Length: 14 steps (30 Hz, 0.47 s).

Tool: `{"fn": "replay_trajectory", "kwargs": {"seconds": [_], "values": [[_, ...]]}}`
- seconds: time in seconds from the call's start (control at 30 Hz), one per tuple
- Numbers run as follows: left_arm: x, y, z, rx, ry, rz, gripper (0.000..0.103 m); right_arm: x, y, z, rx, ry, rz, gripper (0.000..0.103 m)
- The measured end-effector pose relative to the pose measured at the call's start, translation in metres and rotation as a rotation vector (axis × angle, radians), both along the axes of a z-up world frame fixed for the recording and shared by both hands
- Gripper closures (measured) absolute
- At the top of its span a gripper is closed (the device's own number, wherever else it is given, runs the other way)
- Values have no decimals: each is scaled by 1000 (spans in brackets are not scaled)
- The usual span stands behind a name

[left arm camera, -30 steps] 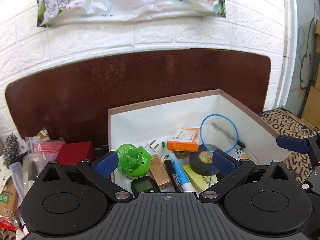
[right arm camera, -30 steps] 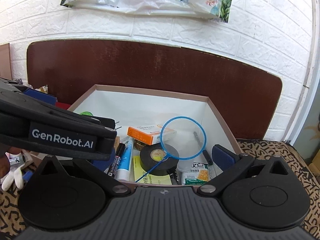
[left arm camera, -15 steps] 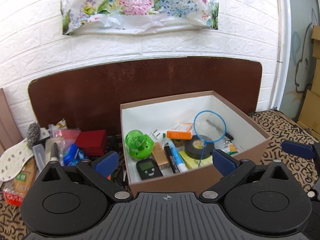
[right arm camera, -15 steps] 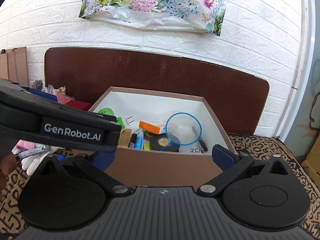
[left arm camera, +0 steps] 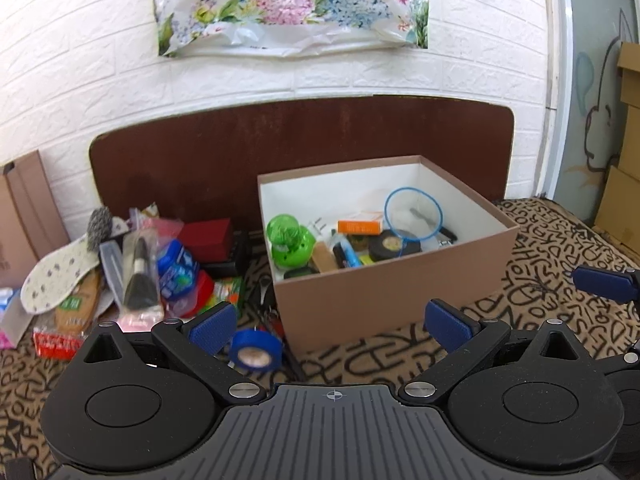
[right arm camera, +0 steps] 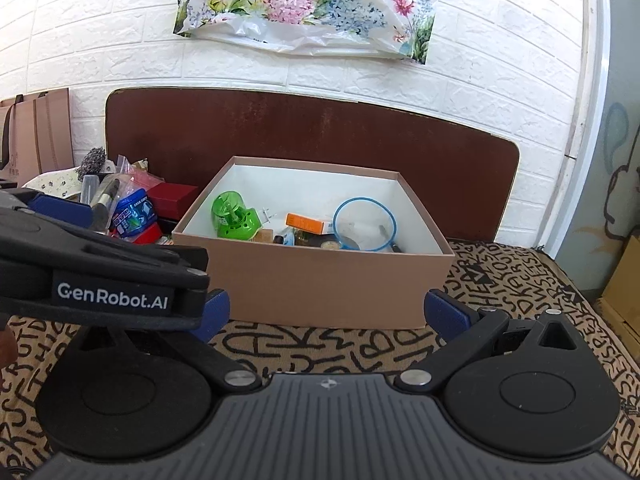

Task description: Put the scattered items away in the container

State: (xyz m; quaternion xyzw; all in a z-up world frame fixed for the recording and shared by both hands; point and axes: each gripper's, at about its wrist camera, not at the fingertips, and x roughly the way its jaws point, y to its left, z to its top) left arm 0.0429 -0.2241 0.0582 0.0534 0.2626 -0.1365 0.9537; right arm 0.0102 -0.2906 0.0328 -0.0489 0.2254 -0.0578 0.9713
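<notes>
A brown cardboard box [left arm camera: 400,296] [right arm camera: 320,284] with white inner walls stands on the patterned cloth. Inside lie a green plastic gadget [left arm camera: 288,238] [right arm camera: 232,216], an orange packet [left arm camera: 359,226], a black tape roll [left arm camera: 394,245] and a blue hoop net [left arm camera: 414,212] [right arm camera: 365,224]. Left of the box lies a heap of scattered items: a blue tape roll [left arm camera: 256,349], a makeup brush [left arm camera: 139,276], a blue packet [left arm camera: 178,266], a red box [left arm camera: 206,236]. My left gripper [left arm camera: 332,322] is open and empty, in front of the box. My right gripper [right arm camera: 326,312] is open and empty, also in front of it.
A dark brown board [left arm camera: 300,140] leans on the white brick wall behind the box. A shoe insole [left arm camera: 60,268] and snack packets lie at the far left. Cardboard boxes [left arm camera: 628,160] stand at the right edge. The left gripper's body [right arm camera: 100,280] crosses the right wrist view.
Both grippers have pulled back and away from over the box; the box now looks smaller and its front wall shows. The scattered heap at the left has come into view.
</notes>
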Motion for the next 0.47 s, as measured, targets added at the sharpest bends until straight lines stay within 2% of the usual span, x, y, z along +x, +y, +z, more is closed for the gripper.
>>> {"fn": "replay_trajectory", "kwargs": {"seconds": [0.1,0.47], "values": [[-7,5,-1,-15,18,3,0,-7,4,-1,-3,3,2,0],[-22,9,1,-10,-1,8,0,-18,8,-6,-2,17,-2,0]]}}
